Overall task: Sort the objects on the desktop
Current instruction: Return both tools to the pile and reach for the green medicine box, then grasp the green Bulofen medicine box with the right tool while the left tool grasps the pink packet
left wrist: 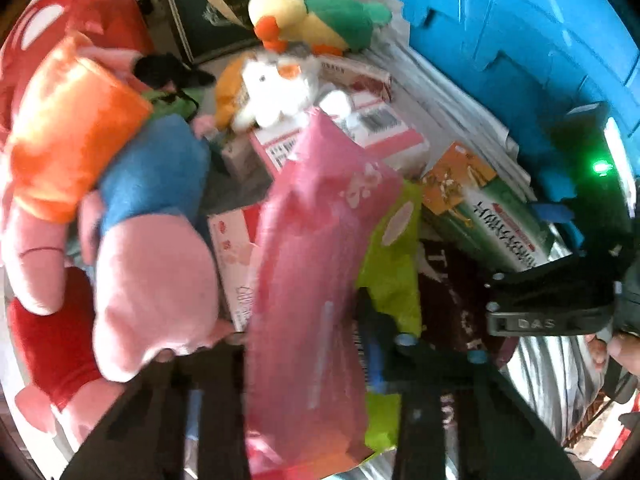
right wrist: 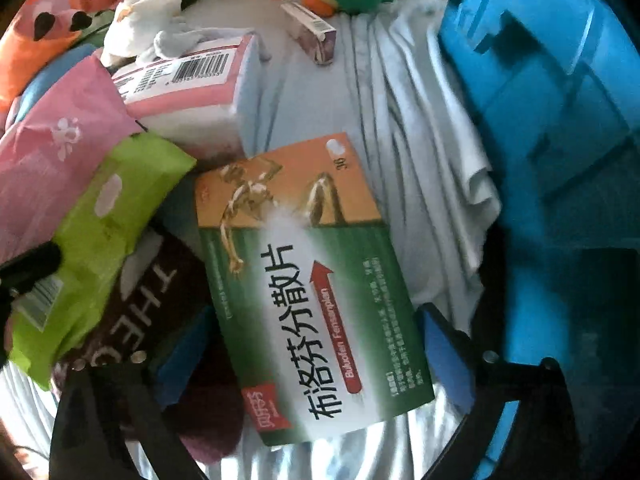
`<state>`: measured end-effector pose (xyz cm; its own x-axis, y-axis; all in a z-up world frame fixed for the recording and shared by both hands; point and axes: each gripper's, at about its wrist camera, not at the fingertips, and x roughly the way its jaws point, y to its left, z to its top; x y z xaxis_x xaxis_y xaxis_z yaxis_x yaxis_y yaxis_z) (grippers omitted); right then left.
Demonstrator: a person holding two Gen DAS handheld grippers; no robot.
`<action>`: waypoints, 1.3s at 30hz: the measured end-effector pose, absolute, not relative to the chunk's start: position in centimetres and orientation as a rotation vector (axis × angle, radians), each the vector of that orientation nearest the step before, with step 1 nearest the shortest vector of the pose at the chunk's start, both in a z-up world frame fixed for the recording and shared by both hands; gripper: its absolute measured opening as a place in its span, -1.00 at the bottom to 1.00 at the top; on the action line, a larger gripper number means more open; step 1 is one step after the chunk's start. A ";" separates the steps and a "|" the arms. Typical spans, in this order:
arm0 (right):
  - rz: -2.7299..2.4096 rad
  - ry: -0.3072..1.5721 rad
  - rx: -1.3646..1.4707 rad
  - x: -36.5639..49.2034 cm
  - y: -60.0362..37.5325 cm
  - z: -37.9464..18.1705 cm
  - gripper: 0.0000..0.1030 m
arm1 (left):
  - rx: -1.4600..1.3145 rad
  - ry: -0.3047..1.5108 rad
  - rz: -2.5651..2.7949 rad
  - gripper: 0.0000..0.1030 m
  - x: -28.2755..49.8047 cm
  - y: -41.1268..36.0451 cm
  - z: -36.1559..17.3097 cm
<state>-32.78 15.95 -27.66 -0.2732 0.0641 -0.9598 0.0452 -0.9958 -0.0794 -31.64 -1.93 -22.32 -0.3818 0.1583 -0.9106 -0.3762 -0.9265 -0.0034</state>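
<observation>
A pink soft packet [left wrist: 312, 264] stands up between the fingers of my left gripper [left wrist: 304, 352], which is shut on it near its lower half. Under it lies a lime-green packet [left wrist: 390, 264]. In the right wrist view a green and orange medicine box [right wrist: 304, 280] lies lengthwise between the blue pads [right wrist: 444, 352] of my right gripper [right wrist: 316, 344]. The jaws stand wide and the pads meet both long edges of the box. The box rests tilted on a maroon cloth [right wrist: 152, 300] with white letters.
A blue plastic crate [right wrist: 560, 120] fills the right side. Plush toys crowd the left and back: a pink pig [left wrist: 152, 280], a white one [left wrist: 280, 92] and a yellow-green duck [left wrist: 320, 24]. A pink tissue box [right wrist: 192, 92], a small purple box [right wrist: 316, 36] and a creased white cloth [right wrist: 420, 120] lie between.
</observation>
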 end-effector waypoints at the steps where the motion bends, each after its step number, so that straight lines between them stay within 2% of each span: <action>1: 2.495 -0.148 -1.863 -32.6 15.9 -27.2 0.83 | -1.501 0.269 2.363 -0.68 -31.5 -2.2 -21.7; 4: 2.538 -0.124 -1.808 -31.8 15.6 -25.1 0.81 | -1.447 0.254 2.411 -0.77 -30.9 -2.6 -19.8; 8: 2.648 -0.066 -1.745 -30.2 14.4 -21.5 0.76 | -1.388 0.248 2.493 -0.78 -29.9 -3.6 -17.5; 9: 2.667 -0.067 -1.729 -30.0 14.1 -20.9 0.63 | -1.373 0.236 2.510 -0.78 -29.5 -4.0 -16.8; 10: 2.701 -0.070 -1.704 -29.6 13.7 -19.9 0.08 | -1.362 0.231 2.521 -0.78 -29.2 -4.1 -16.5; 11: 2.742 -0.035 -1.688 -29.2 13.2 -18.8 -0.83 | -1.349 0.230 2.535 -0.78 -28.9 -4.4 -16.0; 12: 2.749 -0.042 -1.659 -29.0 12.8 -18.0 -0.90 | -1.344 0.231 2.545 -0.78 -28.7 -4.6 -15.7; 15: 2.769 -0.014 -1.671 -28.8 12.3 -17.3 -0.88 | -1.333 0.232 2.565 -0.78 -27.6 -5.3 -15.2; 16: 2.767 0.020 -1.685 -28.5 12.4 -17.5 -0.76 | -1.337 0.235 2.572 -0.78 -27.3 -5.5 -15.2; 17: 2.751 0.020 -1.692 -28.1 13.1 -18.8 -0.43 | -1.342 0.234 2.576 -0.78 -27.1 -5.7 -15.4; 18: 2.723 0.007 -1.700 -29.0 13.2 -19.3 0.15 | -1.354 0.232 2.577 -0.78 -26.9 -5.8 -15.7; 19: 2.704 0.025 -1.708 -28.9 13.1 -19.6 0.42 | -1.375 0.225 2.573 -0.78 -26.9 -6.1 -16.1; 20: 2.695 0.046 -1.723 -29.6 13.0 -20.2 0.59 | -1.402 0.212 2.565 -0.78 -27.1 -6.2 -16.9; 25: 2.628 0.027 -1.786 -29.9 14.0 -22.9 0.59 | -1.482 0.161 2.548 -0.78 -28.3 -6.8 -19.8; 29: 2.580 0.068 -1.859 -31.1 15.2 -24.7 0.92 | -1.482 0.182 2.538 -0.78 -29.2 -6.0 -19.8; 33: 2.544 0.109 -1.940 -32.9 15.4 -26.8 0.98 | -1.476 0.198 2.524 -0.78 -29.6 -5.5 -19.6; 34: 2.526 0.105 -1.950 -33.2 15.5 -27.4 0.97 | -1.475 0.201 2.521 -0.78 -29.5 -5.5 -19.5; 35: 2.524 0.106 -1.958 -33.3 15.6 -27.7 0.77 | -1.472 0.201 2.520 -0.78 -29.5 -5.5 -19.4; 39: 2.543 0.064 -1.919 -32.4 15.1 -26.5 0.76 | -1.441 0.181 2.541 -0.78 -28.9 -5.8 -18.1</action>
<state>-32.38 15.14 -26.50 -0.2740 -0.0598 -0.9599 0.0118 -0.9982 0.0588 -28.95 -5.83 -18.09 -0.4981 0.1246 -0.8581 -0.2451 -0.9695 0.0014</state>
